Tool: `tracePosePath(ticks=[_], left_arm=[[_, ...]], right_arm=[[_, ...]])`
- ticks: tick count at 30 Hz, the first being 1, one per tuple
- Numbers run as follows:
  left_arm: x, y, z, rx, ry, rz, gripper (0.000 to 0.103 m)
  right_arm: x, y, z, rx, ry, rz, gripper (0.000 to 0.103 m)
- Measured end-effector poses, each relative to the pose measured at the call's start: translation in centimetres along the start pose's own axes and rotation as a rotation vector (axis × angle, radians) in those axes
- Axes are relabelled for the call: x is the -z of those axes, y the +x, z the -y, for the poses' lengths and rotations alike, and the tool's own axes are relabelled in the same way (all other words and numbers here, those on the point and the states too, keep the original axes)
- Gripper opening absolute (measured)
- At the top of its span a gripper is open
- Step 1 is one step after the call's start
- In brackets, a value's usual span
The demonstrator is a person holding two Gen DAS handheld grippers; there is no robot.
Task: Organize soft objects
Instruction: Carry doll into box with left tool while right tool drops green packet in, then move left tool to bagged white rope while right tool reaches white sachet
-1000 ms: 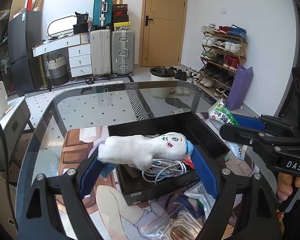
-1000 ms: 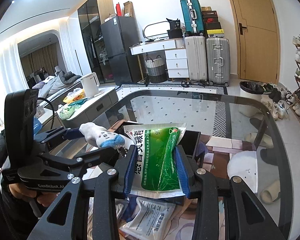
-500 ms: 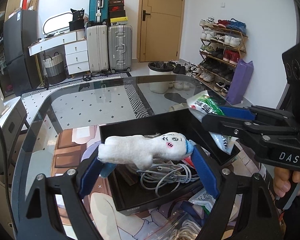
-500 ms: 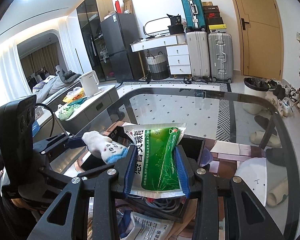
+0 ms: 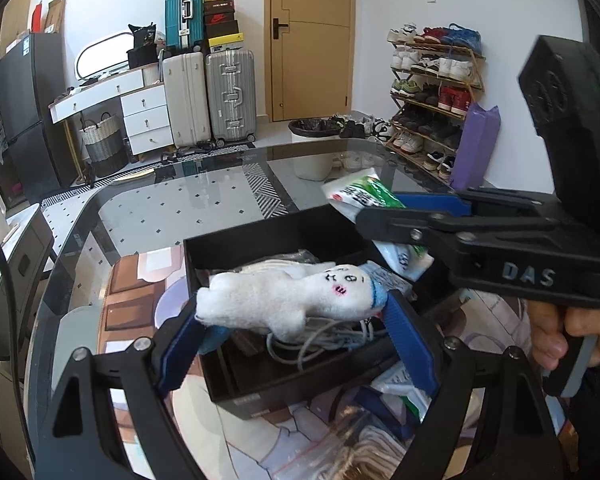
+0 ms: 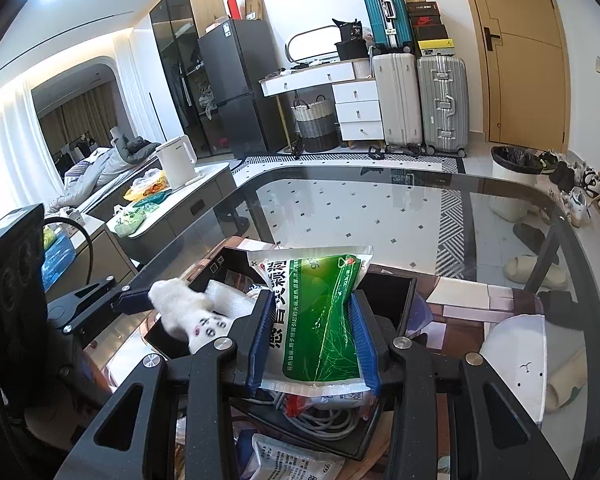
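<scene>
Dark glass worktop [image 6: 380, 208], suitcases [image 5: 208, 96] behind. Black rectangular box [image 5: 260, 240] holds white cable coil [image 5: 320, 340]. Our left hand-held gripper [image 5: 296, 320] grasps white plush doll [image 5: 284, 300]; right hand-held gripper [image 6: 312, 344] clamps green-white plastic pouch [image 6: 320, 320].

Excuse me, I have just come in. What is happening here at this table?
A person is sorting soft items into a black box on a glass table, with a handheld gripper in each hand. The left gripper holds a small white plush toy in its jaws, above the box. The right gripper holds a green and white packet, also over the box. Grey cables already lie inside.
</scene>
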State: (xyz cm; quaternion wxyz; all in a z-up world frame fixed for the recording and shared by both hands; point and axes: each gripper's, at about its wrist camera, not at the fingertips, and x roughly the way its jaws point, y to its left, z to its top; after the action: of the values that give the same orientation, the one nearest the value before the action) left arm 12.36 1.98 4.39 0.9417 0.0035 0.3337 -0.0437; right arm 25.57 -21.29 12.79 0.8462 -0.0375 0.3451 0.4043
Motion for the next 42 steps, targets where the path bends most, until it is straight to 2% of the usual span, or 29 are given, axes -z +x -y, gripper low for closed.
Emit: tracePosePath(ticks=[7, 11, 14, 18, 23, 26, 28, 30, 35, 36, 42], left_arm=[[0.3, -0.1, 0.4, 0.003, -0.001, -0.006, 0.086], [0.1, 0.5, -0.1, 0.038, -0.054, -0.019, 0.088], [0.0, 0.6, -0.1, 0.01, -0.044, -0.008, 0.088], [0.0, 1.0, 0.0, -0.002, -0.027, -0.007, 0.088], [0.0, 0.9, -0.2, 0.013, -0.03, -0.007, 0.091], [0.1, 0.7, -0.2, 0.024, -0.032, -0.002, 0.098], [0.1, 0.2, 0.0, 0.021, -0.027, 0.01, 0.103], [0.1, -0.4, 0.1, -0.007, -0.024, 0.037, 0.103], [0.2, -1.5, -0.4, -0.015, -0.047, 0.049, 0.103], [0.3, -1.7, -0.5, -0.018, -0.055, 0.051, 0.103], [1.0, -2.7, -1.2, -0.046, -0.083, 0.049, 0.103]], right_arm=[[0.0, 0.1, 0.1, 0.0, 0.004, -0.001, 0.038], [0.1, 0.4, 0.0, -0.001, 0.004, -0.004, 0.038], [0.1, 0.5, 0.0, 0.0, 0.005, -0.005, 0.038], [0.3, 0.3, 0.2, 0.003, 0.025, 0.005, 0.051], [0.6, -0.8, 0.2, 0.019, 0.019, 0.018, 0.052], [0.8, -1.6, 0.5, 0.029, 0.025, 0.026, 0.067], [1.1, -2.6, 0.7, 0.035, 0.037, 0.046, 0.082], [1.3, -3.4, 0.8, 0.04, 0.047, 0.06, 0.087], [2.2, -5.1, 0.9, 0.054, 0.043, 0.055, 0.097], [2.6, -5.5, 0.7, 0.062, 0.036, 0.055, 0.102], [4.5, -6.1, 0.0, 0.084, 0.014, 0.011, 0.102]])
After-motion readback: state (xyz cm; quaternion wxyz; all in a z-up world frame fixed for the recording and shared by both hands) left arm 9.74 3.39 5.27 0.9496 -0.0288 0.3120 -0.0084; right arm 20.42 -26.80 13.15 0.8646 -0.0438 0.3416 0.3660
